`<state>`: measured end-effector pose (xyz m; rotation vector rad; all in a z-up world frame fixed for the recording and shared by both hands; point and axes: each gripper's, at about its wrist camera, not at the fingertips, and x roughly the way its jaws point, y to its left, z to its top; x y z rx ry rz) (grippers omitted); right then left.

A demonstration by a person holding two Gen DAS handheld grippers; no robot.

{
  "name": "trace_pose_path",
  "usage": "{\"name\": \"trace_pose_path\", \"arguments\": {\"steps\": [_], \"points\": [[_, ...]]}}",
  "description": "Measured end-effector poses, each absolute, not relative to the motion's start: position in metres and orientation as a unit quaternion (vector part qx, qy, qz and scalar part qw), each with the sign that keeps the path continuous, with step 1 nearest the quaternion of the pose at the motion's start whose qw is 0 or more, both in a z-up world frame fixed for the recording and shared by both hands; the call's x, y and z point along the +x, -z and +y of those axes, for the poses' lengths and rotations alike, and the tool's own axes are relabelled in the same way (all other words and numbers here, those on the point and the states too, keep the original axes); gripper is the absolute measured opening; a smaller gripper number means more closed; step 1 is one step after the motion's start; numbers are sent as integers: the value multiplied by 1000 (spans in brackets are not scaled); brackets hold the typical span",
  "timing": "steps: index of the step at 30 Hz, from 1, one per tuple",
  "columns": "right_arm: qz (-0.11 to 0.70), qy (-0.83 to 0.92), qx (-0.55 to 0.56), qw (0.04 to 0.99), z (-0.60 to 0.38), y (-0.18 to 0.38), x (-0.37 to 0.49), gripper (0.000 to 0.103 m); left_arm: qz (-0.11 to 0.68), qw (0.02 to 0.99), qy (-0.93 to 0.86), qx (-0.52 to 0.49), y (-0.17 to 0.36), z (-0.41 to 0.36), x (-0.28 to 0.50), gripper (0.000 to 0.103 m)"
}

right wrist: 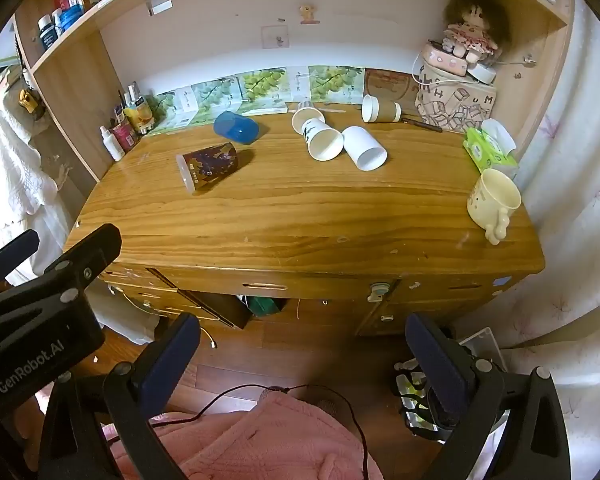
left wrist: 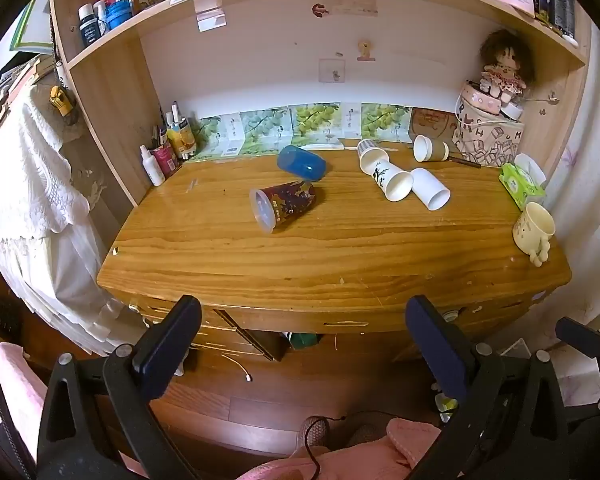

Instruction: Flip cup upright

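Observation:
Several cups lie on their sides on the wooden desk (left wrist: 340,256): a dark patterned cup (left wrist: 283,206) (right wrist: 208,166) at centre left, a blue cup (left wrist: 301,162) (right wrist: 236,127) behind it, two white paper cups (left wrist: 384,174) (right wrist: 320,136), a plain white cup (left wrist: 430,189) (right wrist: 366,148) and a brown-sleeved cup (left wrist: 431,148) (right wrist: 381,110). A cream mug (left wrist: 534,228) (right wrist: 494,200) lies tilted at the right edge. My left gripper (left wrist: 302,320) and right gripper (right wrist: 302,340) are open and empty, held in front of the desk, well short of the cups.
Bottles and pens (left wrist: 166,152) stand at the back left. A patterned box with a doll (left wrist: 496,120) and a green tissue pack (left wrist: 522,182) sit at the right. Drawers (right wrist: 268,286) run below the desk front. A shelf hangs overhead.

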<state>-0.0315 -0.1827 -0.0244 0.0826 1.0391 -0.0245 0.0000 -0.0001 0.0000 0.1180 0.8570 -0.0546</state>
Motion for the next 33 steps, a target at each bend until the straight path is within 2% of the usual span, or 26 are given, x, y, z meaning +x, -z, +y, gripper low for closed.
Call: {"name": "trace_pose_path", "arguments": {"steps": [33], "points": [[496, 17, 38, 867, -180, 22, -30, 103, 413, 908, 38, 55, -1, -3, -1, 102]]}}
